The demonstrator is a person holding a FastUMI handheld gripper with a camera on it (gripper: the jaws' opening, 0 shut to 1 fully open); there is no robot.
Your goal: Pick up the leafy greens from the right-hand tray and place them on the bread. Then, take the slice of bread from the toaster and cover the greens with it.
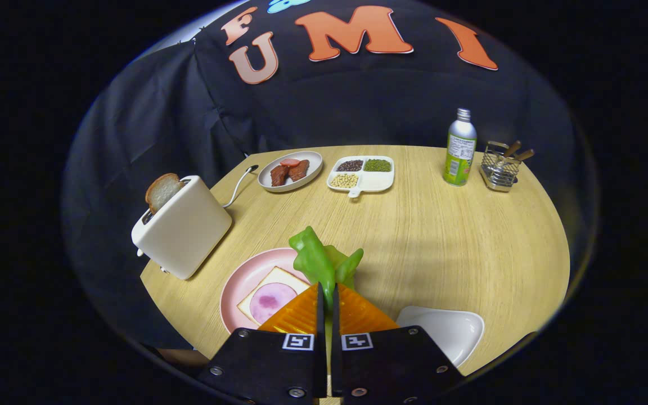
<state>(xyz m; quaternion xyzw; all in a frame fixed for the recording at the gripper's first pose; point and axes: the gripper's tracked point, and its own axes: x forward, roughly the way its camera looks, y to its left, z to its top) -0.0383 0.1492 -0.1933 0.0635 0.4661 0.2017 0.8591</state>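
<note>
Orange jaws clench the leafy greens (324, 261), held above the pink plate (234, 292). Carry them left over the ham-topped bread (273, 297), lower flat, then release. Toaster (183, 228) with its slice (162, 191) waits beyond.

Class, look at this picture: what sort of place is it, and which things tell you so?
Probably a mock breakfast table in a staged booth. A toaster holds a bread slice, a pink plate carries bread, and the gripper jaws are shut on leafy greens.
</note>
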